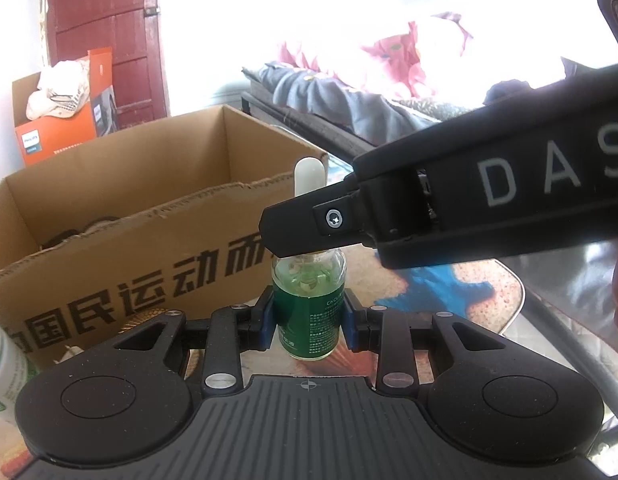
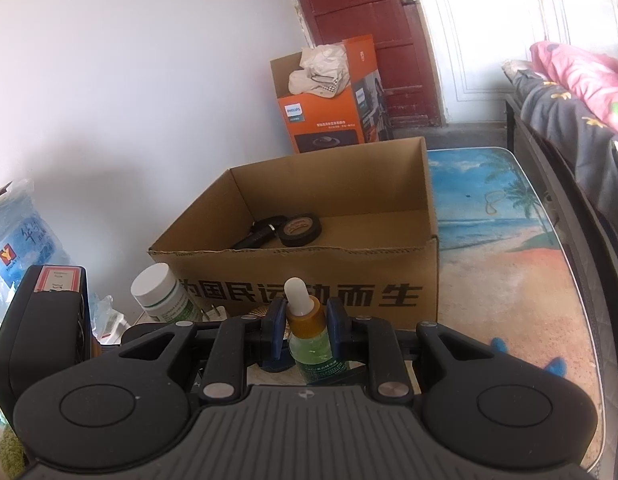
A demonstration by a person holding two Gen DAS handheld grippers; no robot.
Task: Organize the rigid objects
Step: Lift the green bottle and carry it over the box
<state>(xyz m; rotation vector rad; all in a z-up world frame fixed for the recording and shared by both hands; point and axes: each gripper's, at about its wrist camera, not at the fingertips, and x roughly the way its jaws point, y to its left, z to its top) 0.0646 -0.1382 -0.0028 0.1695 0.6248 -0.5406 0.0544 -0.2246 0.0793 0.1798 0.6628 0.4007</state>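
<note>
A small dropper bottle (image 1: 308, 300) with green liquid and a white rubber top is held by both tools at once. The left gripper (image 1: 309, 322) squeezes the bottle's green label from both sides with its blue pads (image 1: 267, 322). The right gripper (image 2: 307, 322) is clamped on the bottle's gold neck, just under the white top. In the left view, the right tool comes in from 3 o'clock and covers the neck.

The bottle stands upright, close in front of a big cardboard box (image 2: 349, 292) with black writing on its side. The box is open on top. In the right view it sits at 12 o'clock from the bottle. Inside it lie a roll of black tape (image 2: 300, 230) and a dark thing beside it that is hard to make out.

A white pill bottle (image 2: 163, 292) stands at 9 o'clock from the dropper bottle. The table (image 2: 509, 260) has a beach picture on it. An orange box (image 2: 329, 116) stands at 12 o'clock behind the cardboard box, by a red door (image 2: 373, 12).
</note>
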